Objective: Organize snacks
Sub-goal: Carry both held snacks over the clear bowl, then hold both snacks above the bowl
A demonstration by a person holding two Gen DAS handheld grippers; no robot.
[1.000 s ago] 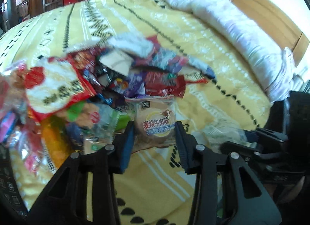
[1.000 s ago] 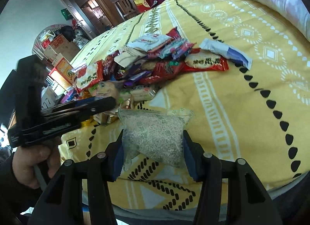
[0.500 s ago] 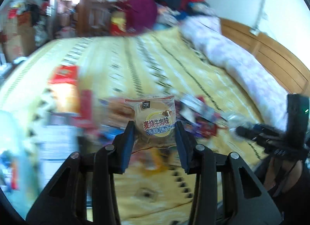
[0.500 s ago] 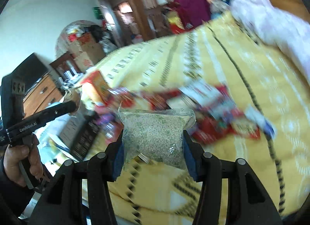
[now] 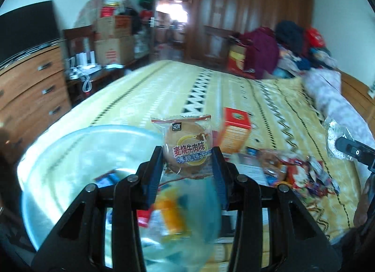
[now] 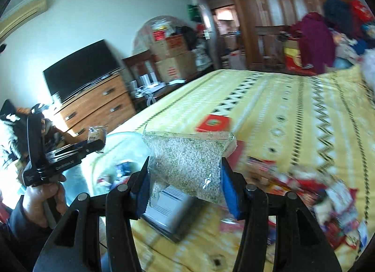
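My left gripper (image 5: 186,163) is shut on a round biscuit packet (image 5: 186,144) with red and blue lettering, held above a clear blue plastic tub (image 5: 77,155) that holds several snacks. My right gripper (image 6: 185,178) is shut on a clear bag of pale puffed grains (image 6: 187,162), held above the bed. The tub also shows in the right wrist view (image 6: 121,145), left of the bag. A blurred pile of snack packets (image 5: 302,173) lies on the yellow bedspread to the right. The left gripper with its packet shows in the right wrist view (image 6: 93,142).
An orange-red box (image 5: 235,131) stands on the bed behind the tub. A dark flat box with a white label (image 6: 171,211) lies under my right gripper. A wooden dresser (image 5: 30,89) with a TV stands left. A white duvet (image 5: 335,98) lies at the far right.
Both grippers have lifted and swung left from the snack pile toward the blue tub, each still holding its packet. The tub has come into view under the left gripper.
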